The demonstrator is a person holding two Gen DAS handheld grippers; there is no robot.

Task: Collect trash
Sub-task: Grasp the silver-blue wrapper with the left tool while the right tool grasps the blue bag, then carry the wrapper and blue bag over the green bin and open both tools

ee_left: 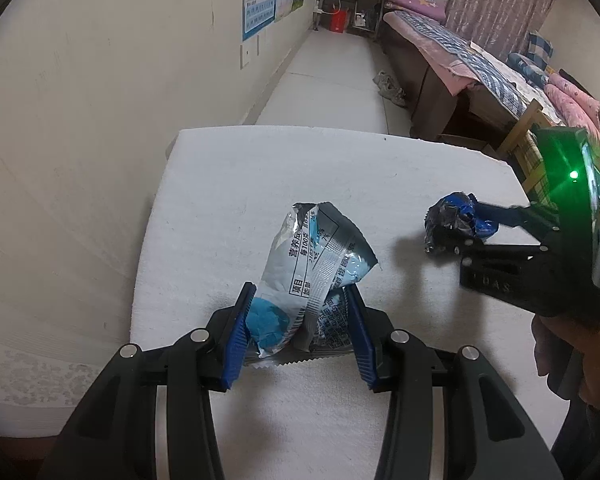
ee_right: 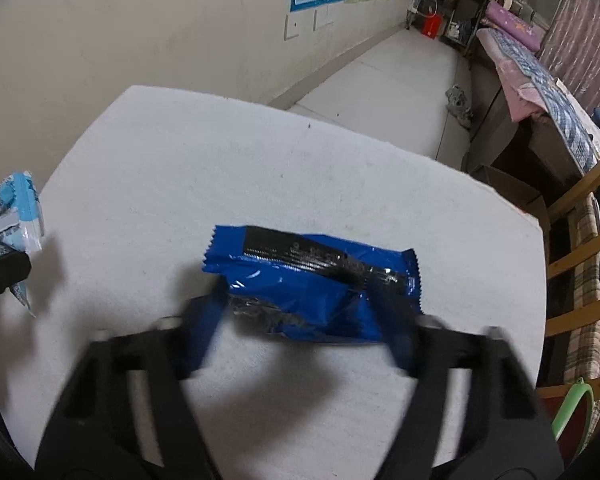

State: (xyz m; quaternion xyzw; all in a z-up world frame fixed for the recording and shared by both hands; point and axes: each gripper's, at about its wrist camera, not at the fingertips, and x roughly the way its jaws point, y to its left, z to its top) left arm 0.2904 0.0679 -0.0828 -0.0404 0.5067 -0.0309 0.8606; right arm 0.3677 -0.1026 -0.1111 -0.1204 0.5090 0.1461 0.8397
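Observation:
My left gripper [ee_left: 300,300] is shut on a crumpled silver and light-blue snack wrapper [ee_left: 320,256] just above the white table [ee_left: 220,200]. The same wrapper shows at the left edge of the right wrist view [ee_right: 12,212]. My right gripper [ee_right: 300,308] is shut on a dark blue and black wrapper [ee_right: 312,276] over the table's middle [ee_right: 260,160]. In the left wrist view the right gripper [ee_left: 468,228] holds that blue wrapper [ee_left: 452,220] to the right of the silver one.
A cream wall [ee_left: 80,120] runs along the table's left side. A bed with pink and blue bedding [ee_left: 480,64] and a wooden chair [ee_right: 580,240] stand to the right. A cardboard box [ee_right: 512,188] sits on the floor past the table's far right edge.

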